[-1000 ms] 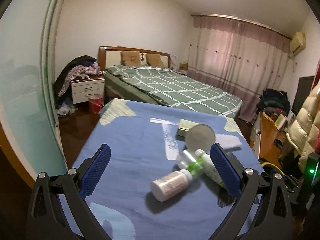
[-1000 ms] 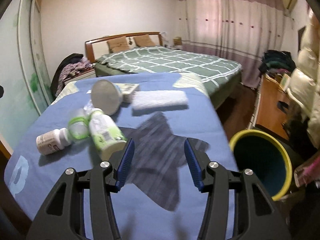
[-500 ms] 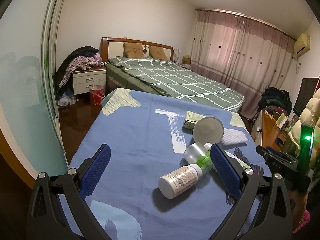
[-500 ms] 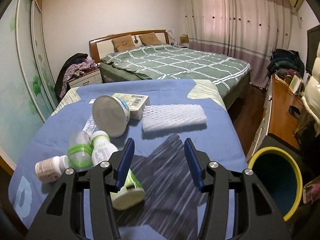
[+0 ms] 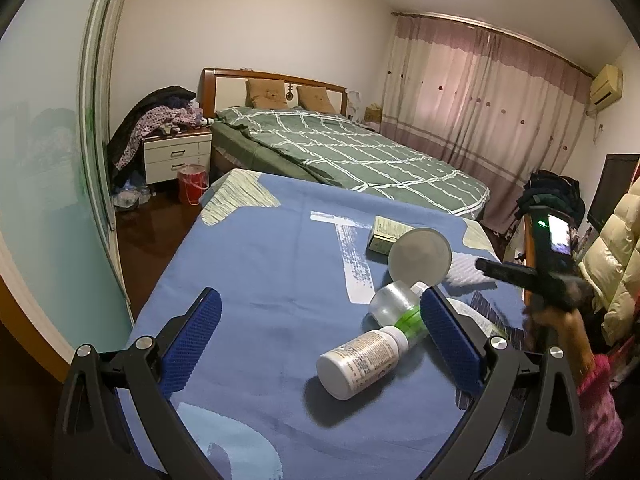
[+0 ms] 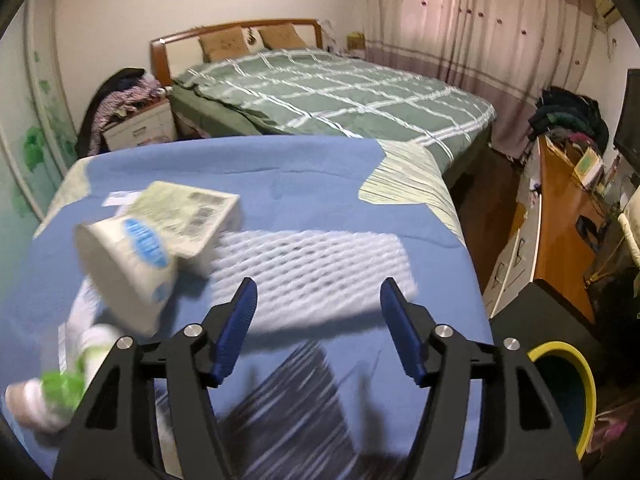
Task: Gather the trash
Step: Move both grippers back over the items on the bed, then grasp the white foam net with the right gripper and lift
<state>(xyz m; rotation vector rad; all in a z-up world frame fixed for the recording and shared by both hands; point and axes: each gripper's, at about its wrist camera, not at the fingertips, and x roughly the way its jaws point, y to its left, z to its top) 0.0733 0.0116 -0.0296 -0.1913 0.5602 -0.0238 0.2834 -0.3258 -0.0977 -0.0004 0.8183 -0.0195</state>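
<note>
Trash lies on a blue-covered table point(image 5: 260, 264): a white pill bottle point(image 5: 362, 362) on its side, a clear bottle with a green label point(image 5: 398, 312), a paper cup point(image 5: 419, 256) tipped over, a small carton point(image 5: 382, 234) and a white foam net point(image 6: 316, 264). My left gripper point(image 5: 320, 344) is open and empty above the near table, the pill bottle between its fingers. My right gripper point(image 6: 318, 328) is open and empty, just short of the foam net, with the cup point(image 6: 128, 272) and carton point(image 6: 188, 212) to its left.
A yellow-rimmed bin point(image 6: 568, 392) stands on the floor right of the table. A green bed point(image 5: 348, 152) lies behind the table. A wooden desk point(image 6: 560, 240) with clutter is at right, a nightstand point(image 5: 176, 158) and red bucket point(image 5: 193, 182) at left.
My right gripper has moved forward along the table toward the foam net; the bottles have slid to its lower left. My left gripper has pulled back slightly and stays open.
</note>
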